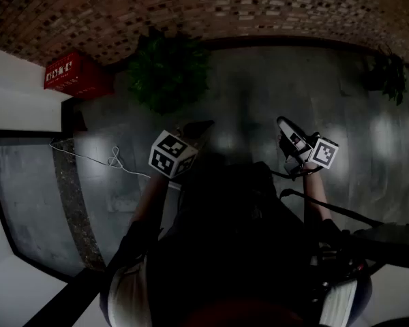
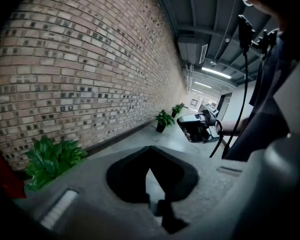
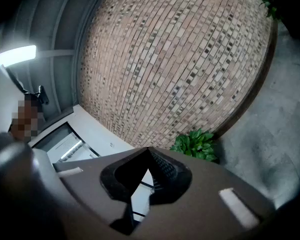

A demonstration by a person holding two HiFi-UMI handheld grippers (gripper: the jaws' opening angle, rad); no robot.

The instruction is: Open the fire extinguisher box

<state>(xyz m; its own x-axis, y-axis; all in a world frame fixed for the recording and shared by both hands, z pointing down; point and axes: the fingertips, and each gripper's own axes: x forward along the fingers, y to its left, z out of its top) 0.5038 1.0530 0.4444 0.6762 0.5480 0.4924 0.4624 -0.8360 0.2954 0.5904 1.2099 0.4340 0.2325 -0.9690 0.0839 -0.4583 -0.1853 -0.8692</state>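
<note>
The fire extinguisher box (image 1: 73,74) is a red case with white print, standing on the floor against the brick wall at the upper left of the head view. A red sliver of it (image 2: 1,176) shows at the left edge of the left gripper view. My left gripper (image 1: 202,126) hangs over the floor to the box's right, beyond the plant. Its jaws meet at the tips (image 2: 149,152) with nothing between them. My right gripper (image 1: 284,123) is held further right, and its tips (image 3: 149,152) also touch on nothing. Both grippers are well apart from the box.
A leafy potted plant (image 1: 167,72) stands between the box and the left gripper. A brick wall (image 1: 211,9) runs along the far side. A glass panel in a dark frame (image 1: 27,203) and a white cord (image 1: 112,159) lie at the left. More plants (image 1: 390,73) stand at the right.
</note>
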